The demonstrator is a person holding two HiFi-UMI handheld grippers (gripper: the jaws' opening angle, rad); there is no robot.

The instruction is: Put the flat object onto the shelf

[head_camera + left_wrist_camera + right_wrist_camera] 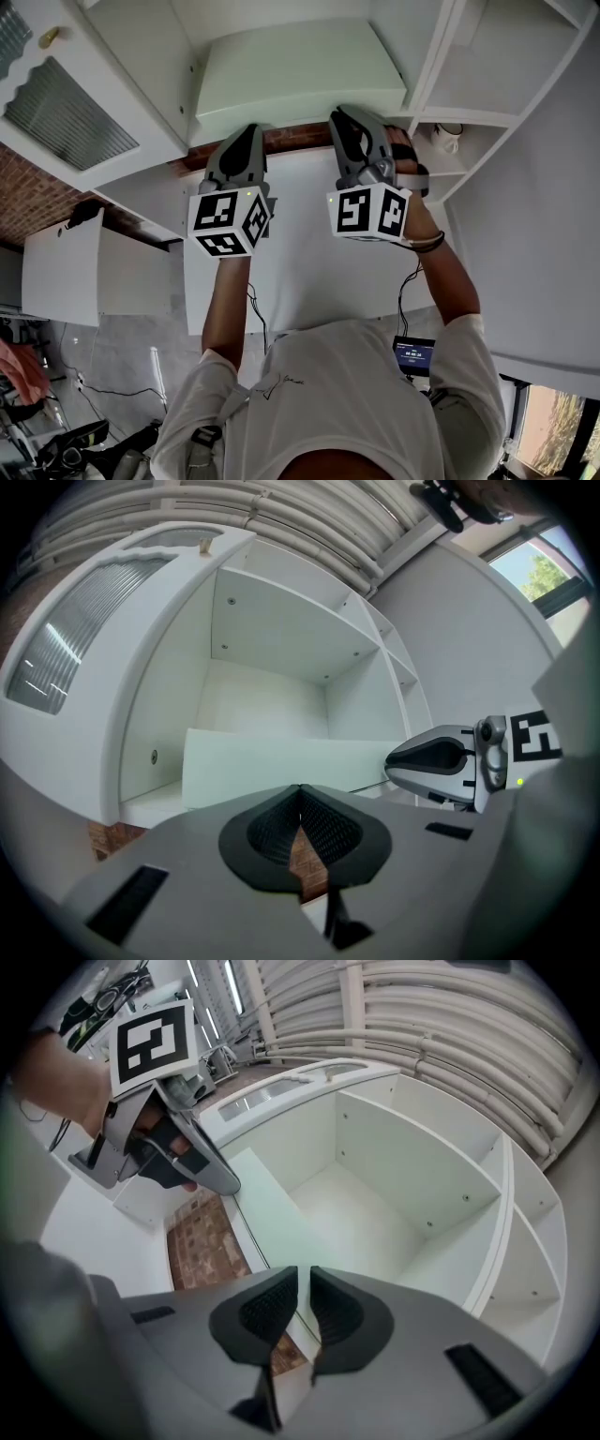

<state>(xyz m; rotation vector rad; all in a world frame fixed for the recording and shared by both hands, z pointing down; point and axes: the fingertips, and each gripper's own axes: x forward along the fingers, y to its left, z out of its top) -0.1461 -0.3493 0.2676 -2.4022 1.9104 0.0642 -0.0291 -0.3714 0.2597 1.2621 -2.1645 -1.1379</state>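
As we see it, flat board [295, 70]: lying at the shelf [361, 1208] mouth.
Left gripper [300, 787]: fingers pinch board's near edge.
Right gripper [303, 1277]: fingers pinch same edge.

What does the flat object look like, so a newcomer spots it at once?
In the white cabinet, find the open compartment straight ahead of the person. A flat panel reaches into it, its near edge pinched by the right gripper. It alone is faintly green; the boards around it are white.
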